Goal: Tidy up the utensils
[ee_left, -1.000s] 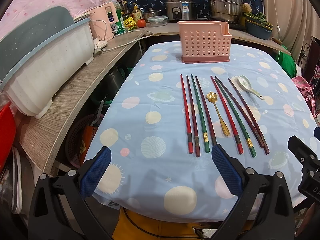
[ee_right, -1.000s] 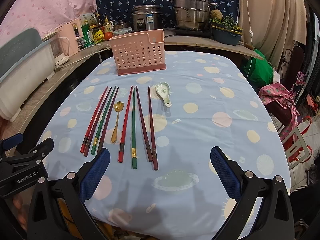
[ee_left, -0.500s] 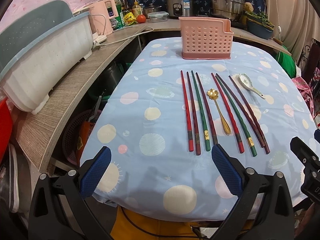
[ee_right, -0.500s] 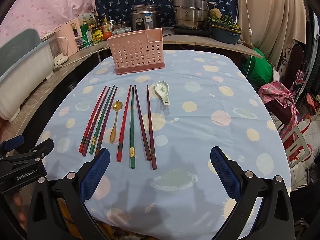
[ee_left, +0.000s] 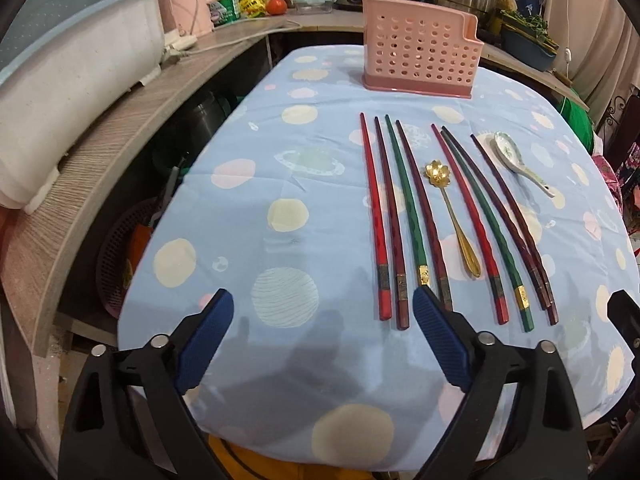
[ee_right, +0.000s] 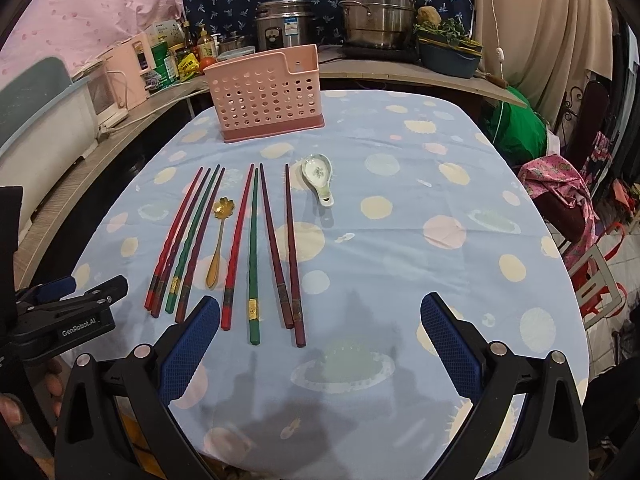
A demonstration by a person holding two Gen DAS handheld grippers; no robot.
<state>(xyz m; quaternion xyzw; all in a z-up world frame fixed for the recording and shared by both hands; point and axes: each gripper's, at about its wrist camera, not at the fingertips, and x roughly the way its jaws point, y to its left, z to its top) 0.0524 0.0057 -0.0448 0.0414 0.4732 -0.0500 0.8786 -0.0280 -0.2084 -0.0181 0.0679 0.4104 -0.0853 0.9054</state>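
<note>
A: Left gripper (ee_left: 322, 322), entry: blue-padded fingers (ee_left: 204, 336) spread wide but closing at this moment, with only tablecloth between them. The right-hand pad's tip overlaps the butt ends of the left group of chopsticks in the view; contact cannot be told.

B: Right gripper (ee_right: 320, 330)?

A: Its blue fingers (ee_right: 448, 344) stand wide apart, gripping nothing, over the pale blue tablecloth with cream and pink dots (ee_right: 400, 248). The left pad's tip sits near the chopstick butts at 9 o'clock; no touch seen.

B: Task items, left wrist view?

A: Eight lacquered chopsticks, red, maroon and green: a group of four (ee_left: 400, 216) at about 1 o'clock from the left gripper, another four (ee_left: 492, 220) further right. A gold metal spoon with a flower-shaped bowl (ee_left: 452, 216) lies between the groups. A white ceramic soup spoon with a green pattern (ee_left: 516, 158) lies just beyond the rightmost chopstick, at 2 o'clock.

B: Holder?

A: Pink perforated plastic utensil basket (ee_left: 420, 56), upright at 12 o'clock on the far table edge, well apart from the chopstick tips. Whether anything is inside cannot be told.

B: Surroundings?

A: Grey wooden counter (ee_left: 100, 152) at 10 o'clock carrying a white plastic tub (ee_left: 72, 64); steel pots (ee_right: 376, 8) behind the basket. Nothing lies between the grippers and the chopsticks.
</note>
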